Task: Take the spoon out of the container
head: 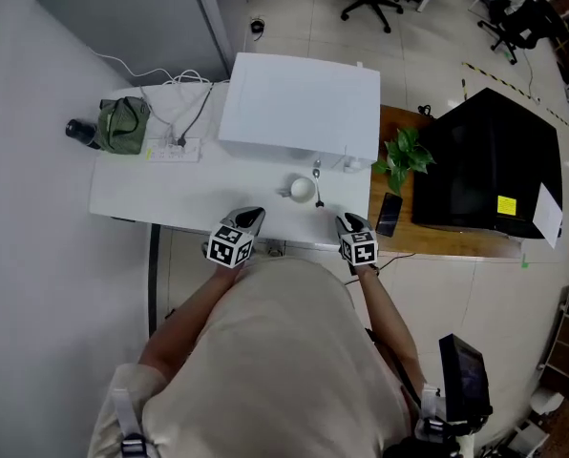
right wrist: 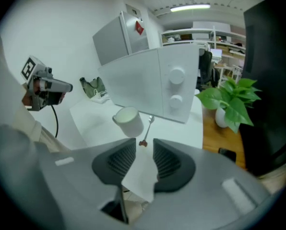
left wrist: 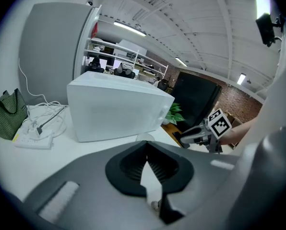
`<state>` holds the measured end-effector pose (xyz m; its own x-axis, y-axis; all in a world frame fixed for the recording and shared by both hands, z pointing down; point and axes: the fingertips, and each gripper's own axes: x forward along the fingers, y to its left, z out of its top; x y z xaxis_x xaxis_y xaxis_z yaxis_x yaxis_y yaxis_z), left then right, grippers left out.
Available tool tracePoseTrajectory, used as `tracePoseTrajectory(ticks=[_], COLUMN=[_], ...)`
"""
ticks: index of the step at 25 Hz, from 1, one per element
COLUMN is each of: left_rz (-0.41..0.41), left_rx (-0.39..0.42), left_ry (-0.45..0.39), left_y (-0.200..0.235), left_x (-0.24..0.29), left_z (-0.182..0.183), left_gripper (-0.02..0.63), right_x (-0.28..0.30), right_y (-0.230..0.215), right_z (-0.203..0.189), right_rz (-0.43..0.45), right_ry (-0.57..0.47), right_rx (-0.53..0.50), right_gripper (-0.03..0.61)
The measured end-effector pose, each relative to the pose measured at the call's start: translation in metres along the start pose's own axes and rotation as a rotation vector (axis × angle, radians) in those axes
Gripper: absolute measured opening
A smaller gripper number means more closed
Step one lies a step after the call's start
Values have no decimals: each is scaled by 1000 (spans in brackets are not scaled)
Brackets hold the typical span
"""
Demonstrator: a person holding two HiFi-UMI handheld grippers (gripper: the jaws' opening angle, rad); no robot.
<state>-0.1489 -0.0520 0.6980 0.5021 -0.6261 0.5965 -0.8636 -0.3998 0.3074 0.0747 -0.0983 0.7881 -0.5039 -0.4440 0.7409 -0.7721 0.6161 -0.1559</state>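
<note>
A white cup [head: 302,188] stands on the white table [head: 170,194] in front of the microwave. The metal spoon [head: 317,183] lies flat on the table just right of the cup, outside it. In the right gripper view the spoon [right wrist: 148,127] points its red-tipped handle end toward me, beside the cup [right wrist: 128,120]. My right gripper [head: 347,221] hovers at the table's front edge, close before the spoon, jaws open and empty [right wrist: 144,158]. Left of the cup, by the same edge, my left gripper [head: 250,218] has its jaws shut on nothing [left wrist: 146,152].
A white microwave [head: 299,103] fills the back of the table. A power strip [head: 175,149] with cables and a green bag [head: 124,124] sit at the left. A potted plant [head: 404,156], a phone [head: 389,213] and a black box [head: 485,165] are on the wooden table at the right.
</note>
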Motion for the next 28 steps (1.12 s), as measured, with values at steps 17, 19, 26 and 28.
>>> tracePoseTrajectory(ticks=[17, 19, 26, 28], left_rz=[2, 13, 63, 74], left_rx=[35, 23, 30, 30], left_ry=[48, 58, 72, 73], left_y=[-180, -195, -224, -228], left_x=[-21, -30, -61, -69], left_z=[-105, -124, -154, -158], left_gripper=[0, 0, 0, 0], right_x=[-168, -180, -201, -203], right_y=[5, 12, 18, 16], right_z=[-43, -55, -91, -103], right_rz=[81, 99, 121, 115], right_ry=[-230, -241, -248, -240], right_rx=[6, 10, 43, 54], right_gripper=[104, 104, 104, 100])
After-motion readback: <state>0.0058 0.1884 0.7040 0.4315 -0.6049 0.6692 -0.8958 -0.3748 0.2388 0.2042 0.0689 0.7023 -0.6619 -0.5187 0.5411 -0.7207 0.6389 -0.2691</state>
